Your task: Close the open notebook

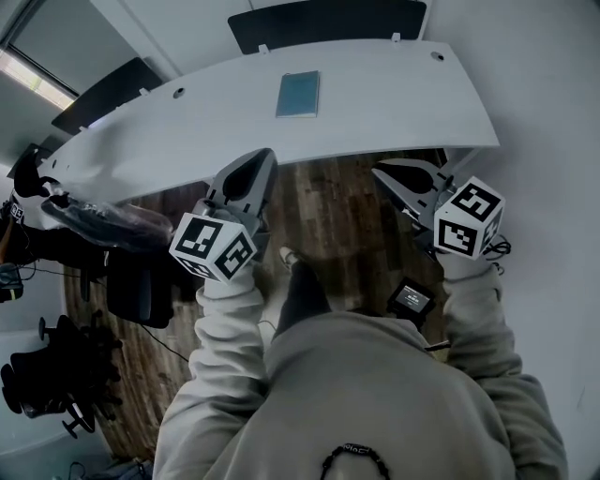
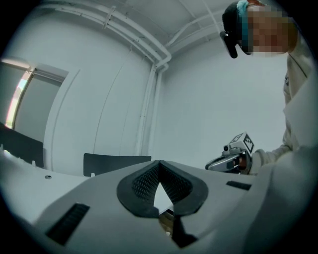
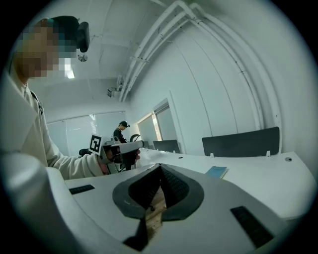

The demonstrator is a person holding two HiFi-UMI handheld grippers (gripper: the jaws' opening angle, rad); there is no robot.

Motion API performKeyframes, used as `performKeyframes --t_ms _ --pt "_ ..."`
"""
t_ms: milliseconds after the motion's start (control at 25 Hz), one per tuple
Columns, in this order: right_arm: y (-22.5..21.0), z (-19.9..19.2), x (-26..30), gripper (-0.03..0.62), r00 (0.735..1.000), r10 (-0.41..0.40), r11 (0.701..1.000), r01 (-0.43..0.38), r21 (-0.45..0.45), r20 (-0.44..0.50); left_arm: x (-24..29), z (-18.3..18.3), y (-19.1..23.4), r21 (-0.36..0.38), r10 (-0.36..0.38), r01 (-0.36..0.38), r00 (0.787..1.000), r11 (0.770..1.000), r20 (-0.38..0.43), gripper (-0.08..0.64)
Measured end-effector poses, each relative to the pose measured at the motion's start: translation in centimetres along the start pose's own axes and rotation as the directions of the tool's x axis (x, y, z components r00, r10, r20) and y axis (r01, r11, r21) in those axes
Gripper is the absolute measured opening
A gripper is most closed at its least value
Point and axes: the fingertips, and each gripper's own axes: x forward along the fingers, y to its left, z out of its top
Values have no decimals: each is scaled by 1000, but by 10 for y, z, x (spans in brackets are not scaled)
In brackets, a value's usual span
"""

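A thin blue-grey notebook [image 1: 297, 94] lies flat on the long white curved table [image 1: 394, 103], near its far edge, with its cover up; it looks closed. It also shows small in the right gripper view as the notebook [image 3: 217, 172]. My left gripper [image 1: 261, 156] and right gripper [image 1: 380, 171] hang side by side over the wooden floor, short of the table's near edge and apart from the notebook. Both point toward the table. The left gripper [image 2: 160, 163] has its jaws meeting at the tips with nothing held. My right gripper [image 3: 160, 167] is likewise shut and holds nothing.
Dark chair backs [image 1: 328, 21] stand behind the table. A black bag in clear wrap [image 1: 103, 220] lies at the table's left end, with black office chairs [image 1: 56, 380] below it. A small screen device [image 1: 411, 298] sits by my feet. Another person [image 3: 121, 130] stands far off.
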Motion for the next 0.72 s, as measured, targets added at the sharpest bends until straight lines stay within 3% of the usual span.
performKeyframes --t_ms 440,720 --pt "-10 -2 29 17 996 36 999 -35 9 -76 10 -10 30 -26 -1 0 999 1000 -38 -5" --pt "-29 -9 70 18 993 56 998 -55 12 -105 31 -29 75 -55 2 -5 999 998 -52 -5"
